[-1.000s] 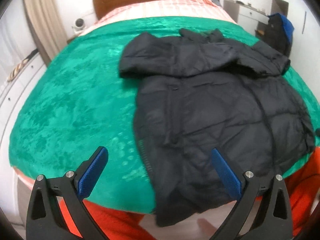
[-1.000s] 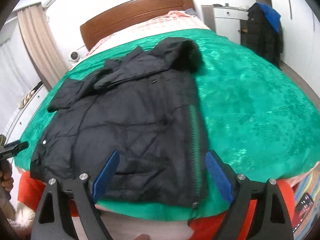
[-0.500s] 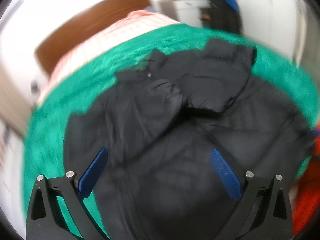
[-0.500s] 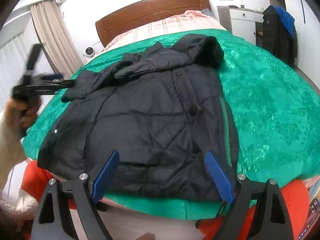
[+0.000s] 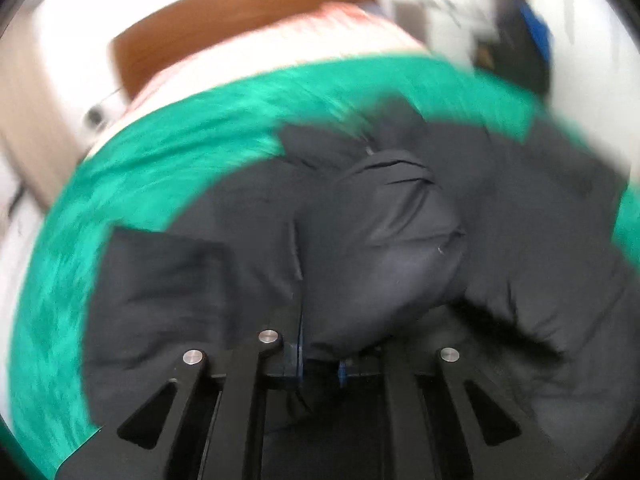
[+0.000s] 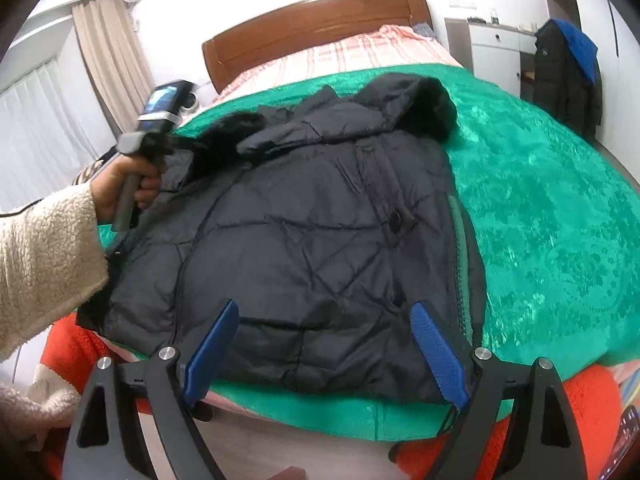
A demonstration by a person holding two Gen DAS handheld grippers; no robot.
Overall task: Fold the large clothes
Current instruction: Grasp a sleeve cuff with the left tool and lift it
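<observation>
A black quilted jacket (image 6: 320, 240) lies spread on the green bedspread (image 6: 560, 240), hood toward the headboard. In the blurred left wrist view my left gripper (image 5: 320, 360) is shut on a bunched fold of the jacket's sleeve (image 5: 392, 264). From the right wrist view the left gripper's handle (image 6: 148, 140) is at the jacket's left shoulder, held by a hand. My right gripper (image 6: 326, 356) is open and empty above the jacket's hem at the bed's near edge.
A wooden headboard (image 6: 316, 28) and a pink plaid sheet (image 6: 360, 48) lie beyond the bedspread. A dark coat with blue hood (image 6: 568, 72) hangs by a white cabinet at right. Curtains (image 6: 108, 64) are at left. Red fabric (image 6: 592, 408) hangs below the bed edge.
My left gripper swung from the bed's near edge over to the jacket's left sleeve and shut on it. My right gripper stayed open and shifted slightly.
</observation>
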